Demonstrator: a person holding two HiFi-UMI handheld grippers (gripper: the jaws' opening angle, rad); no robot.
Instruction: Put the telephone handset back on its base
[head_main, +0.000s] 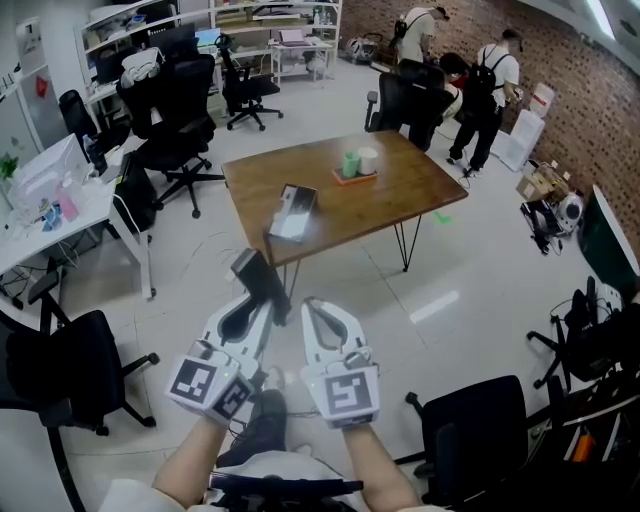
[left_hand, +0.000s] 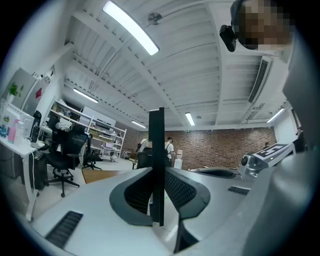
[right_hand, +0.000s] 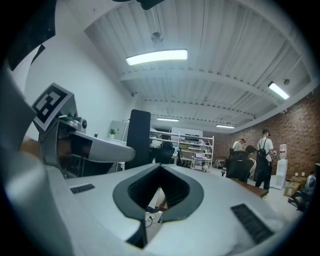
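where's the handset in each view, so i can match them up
Head view: handset sits lower centre, left of the midline, below the wooden table.
Left gripper view: handset is dead centre, an edge-on dark slab clamped between the jaws.
Right gripper view: handset stands left of centre, a dark upright slab.
Shared landmark: brick wall.

Brick wall (head_main: 590, 110), pale floor (head_main: 480, 270), wooden table (head_main: 400, 190), black office chairs (head_main: 180, 110), ceiling strip lights (left_hand: 131, 27).
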